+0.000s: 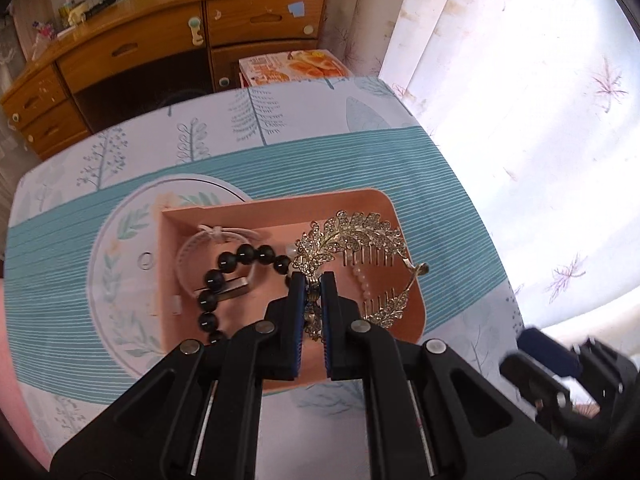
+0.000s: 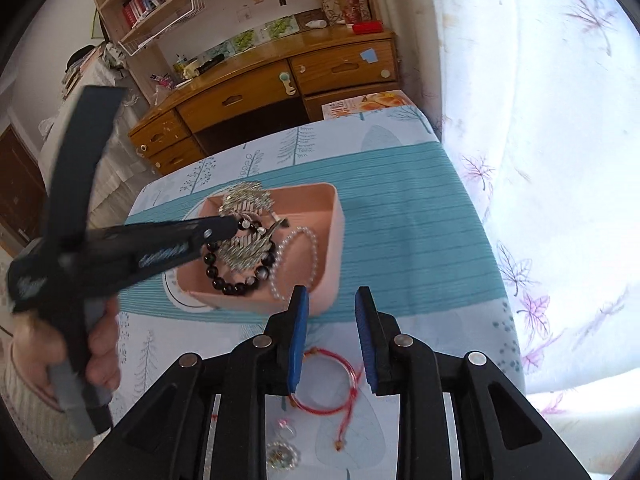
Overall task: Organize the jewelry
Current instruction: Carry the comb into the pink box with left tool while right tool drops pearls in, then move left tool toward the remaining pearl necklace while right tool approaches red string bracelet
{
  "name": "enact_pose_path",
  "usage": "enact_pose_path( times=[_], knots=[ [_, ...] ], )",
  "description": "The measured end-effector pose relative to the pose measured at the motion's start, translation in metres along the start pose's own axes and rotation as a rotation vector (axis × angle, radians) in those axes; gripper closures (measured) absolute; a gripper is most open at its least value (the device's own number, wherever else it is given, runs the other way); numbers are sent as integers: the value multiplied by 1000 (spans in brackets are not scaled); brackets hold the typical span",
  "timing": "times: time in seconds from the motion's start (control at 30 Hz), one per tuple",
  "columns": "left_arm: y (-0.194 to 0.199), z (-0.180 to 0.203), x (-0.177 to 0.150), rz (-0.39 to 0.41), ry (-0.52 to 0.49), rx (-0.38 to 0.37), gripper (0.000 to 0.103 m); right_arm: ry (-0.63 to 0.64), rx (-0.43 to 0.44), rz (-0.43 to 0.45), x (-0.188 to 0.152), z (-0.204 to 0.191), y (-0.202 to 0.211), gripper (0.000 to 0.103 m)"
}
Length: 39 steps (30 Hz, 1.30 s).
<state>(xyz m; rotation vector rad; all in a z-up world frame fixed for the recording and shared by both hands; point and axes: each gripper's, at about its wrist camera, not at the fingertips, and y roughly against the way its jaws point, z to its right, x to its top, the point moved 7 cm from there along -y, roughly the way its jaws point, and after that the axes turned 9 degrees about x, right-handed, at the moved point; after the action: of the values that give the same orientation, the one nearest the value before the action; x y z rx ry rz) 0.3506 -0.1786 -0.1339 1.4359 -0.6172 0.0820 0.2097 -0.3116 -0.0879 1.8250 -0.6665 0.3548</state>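
- The left gripper [image 1: 311, 280] has its fingers [image 1: 297, 292] drawn narrow, pinching the centre of the gold rhinestone leaf-shaped hair comb [image 1: 356, 240], which hangs over the right half of the peach-pink plastic tray [image 1: 280, 204]
- Judged from this, the step in hand is placing the comb: it appears to sit low in the tray, over or against the other pieces, though contact with the floor cannot be told
- Already in the tray lie the black bead bracelet [image 1: 224, 264], a white cord band [image 1: 224, 234] and a pale pearl strand [image 2: 298, 256]
- The right gripper [image 2: 332, 336] hovers with fingers [image 2: 299, 340] spread wide and empty, above the red string bracelet [image 2: 332, 384] lying on the leaf-print cloth-covered surface [image 2: 400, 220], near the tray's front wall
- A small beaded silver charm [image 2: 282, 454] lies just nearer the camera, also outside the tray
- The next move likely calls for the left fingers to part and lift clear without snagging comb teeth on the beads, while the right descends squarely on the thin red loop
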Motion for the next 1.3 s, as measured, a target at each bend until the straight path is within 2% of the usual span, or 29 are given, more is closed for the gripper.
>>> enact_pose_path(
  times=[0.17, 0.23, 0.27, 0.3, 0.37, 0.6, 0.83, 0.93, 1.13, 1.3],
  knots=[
    [-26, 9, 0, -28, 24, 39, 96, -16, -13, 11, -19, 15, 17, 79],
    [-33, 13, -2, -46, 17, 38, 92, -18, -15, 15, -22, 17, 23, 79],
    [-33, 14, -3, -50, 13, 32, 84, -17, -16, 18, -24, 18, 25, 79],
    [-33, 14, -4, -50, 9, 34, 70, -15, -16, 18, -26, 17, 27, 79],
    [-27, 11, -6, -31, 12, 52, 59, -9, -6, 16, -30, 15, 30, 79],
    [11, -10, -20, 7, 22, 52, 59, 11, 28, 14, -46, 0, 41, 79],
    [72, -38, -53, 81, 37, 38, 59, 37, 74, 9, -70, -23, 56, 79],
    [97, -47, -69, 123, 30, 60, 59, 47, 89, 6, -77, -30, 62, 79],
    [140, -54, -99, 194, 12, 72, 58, 79, 105, 23, -84, -47, 78, 79],
    [162, -52, -124, 219, -9, 56, 58, 101, 116, 27, -86, -56, 91, 79]
  ],
)
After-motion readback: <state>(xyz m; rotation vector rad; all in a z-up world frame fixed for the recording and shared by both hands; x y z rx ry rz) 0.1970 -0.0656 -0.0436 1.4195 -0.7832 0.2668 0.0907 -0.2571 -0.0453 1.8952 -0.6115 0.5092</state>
